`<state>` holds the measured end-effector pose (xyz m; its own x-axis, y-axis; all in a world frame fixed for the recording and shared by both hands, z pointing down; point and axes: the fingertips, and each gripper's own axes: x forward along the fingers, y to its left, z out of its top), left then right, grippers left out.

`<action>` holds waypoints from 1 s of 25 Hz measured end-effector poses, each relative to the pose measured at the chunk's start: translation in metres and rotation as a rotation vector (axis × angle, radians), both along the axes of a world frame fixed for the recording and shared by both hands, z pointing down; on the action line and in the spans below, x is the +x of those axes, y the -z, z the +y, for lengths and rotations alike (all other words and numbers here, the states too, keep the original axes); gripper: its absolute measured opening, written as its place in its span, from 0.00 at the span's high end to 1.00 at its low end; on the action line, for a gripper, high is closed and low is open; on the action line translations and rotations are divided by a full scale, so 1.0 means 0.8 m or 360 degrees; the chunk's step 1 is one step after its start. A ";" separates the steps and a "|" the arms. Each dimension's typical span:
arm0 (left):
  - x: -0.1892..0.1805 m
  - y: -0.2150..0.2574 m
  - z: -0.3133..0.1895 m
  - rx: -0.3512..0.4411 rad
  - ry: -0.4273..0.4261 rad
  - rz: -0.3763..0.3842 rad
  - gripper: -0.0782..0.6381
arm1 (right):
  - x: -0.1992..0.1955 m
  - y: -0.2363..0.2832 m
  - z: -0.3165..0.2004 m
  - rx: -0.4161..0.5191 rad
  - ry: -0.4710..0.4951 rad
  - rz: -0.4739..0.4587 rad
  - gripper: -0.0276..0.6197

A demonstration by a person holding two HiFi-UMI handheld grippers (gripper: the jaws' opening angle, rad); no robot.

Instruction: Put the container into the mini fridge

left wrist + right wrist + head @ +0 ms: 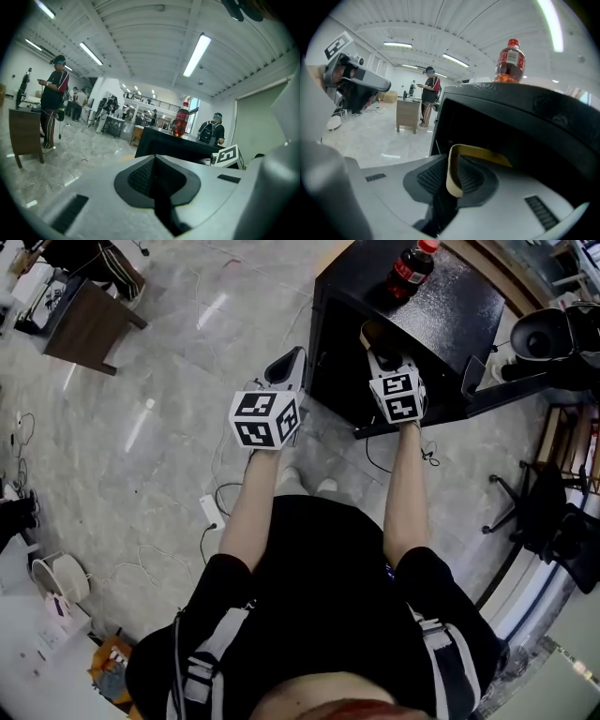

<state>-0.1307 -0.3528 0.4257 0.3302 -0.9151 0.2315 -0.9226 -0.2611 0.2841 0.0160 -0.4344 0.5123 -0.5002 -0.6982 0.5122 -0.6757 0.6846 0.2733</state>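
Note:
A black mini fridge [412, 324] stands on the floor ahead of me, its dark inside facing me, with a cola bottle [411, 268] on top. My right gripper [382, 352] is at the fridge opening, shut on the rim of a tan-yellow container [370, 334]. In the right gripper view the container's rim [457, 161] sits pinched between the jaws of the right gripper [450, 180], just in front of the fridge's cavity [497, 131]. My left gripper [291, 360] hangs left of the fridge, shut and holding nothing [154, 161].
The fridge door [497, 395] stands swung open to the right. A wooden desk [89, 324] is at the far left, a power strip with cables [211, 512] lies on the floor, and a black chair [553, 512] is at the right. A person [54, 103] stands by the desk.

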 end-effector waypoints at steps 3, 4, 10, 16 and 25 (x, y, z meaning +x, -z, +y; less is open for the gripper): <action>-0.002 0.002 -0.002 0.0010 -0.0010 -0.0013 0.88 | -0.005 0.023 0.010 0.0015 -0.0086 -0.0207 0.88; -0.001 0.003 -0.004 0.0015 -0.0012 -0.0019 0.88 | -0.007 0.036 0.015 0.0016 -0.0114 -0.0345 0.90; 0.008 0.020 -0.004 0.0073 -0.0034 -0.0076 0.88 | -0.023 0.095 0.048 -0.0149 -0.0222 -0.0964 0.93; 0.025 0.034 0.004 0.0137 -0.0058 -0.0137 0.88 | -0.014 0.138 0.066 -0.0036 -0.0305 -0.1073 0.94; 0.042 0.040 0.019 0.0178 -0.0095 -0.0115 0.88 | -0.001 0.138 0.090 -0.0013 -0.0346 -0.0952 0.94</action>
<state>-0.0969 -0.3374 0.3933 0.3710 -0.9158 0.1542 -0.9215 -0.3424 0.1834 0.0156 -0.3627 0.4016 -0.5488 -0.8131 0.1940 -0.8336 0.5152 -0.1992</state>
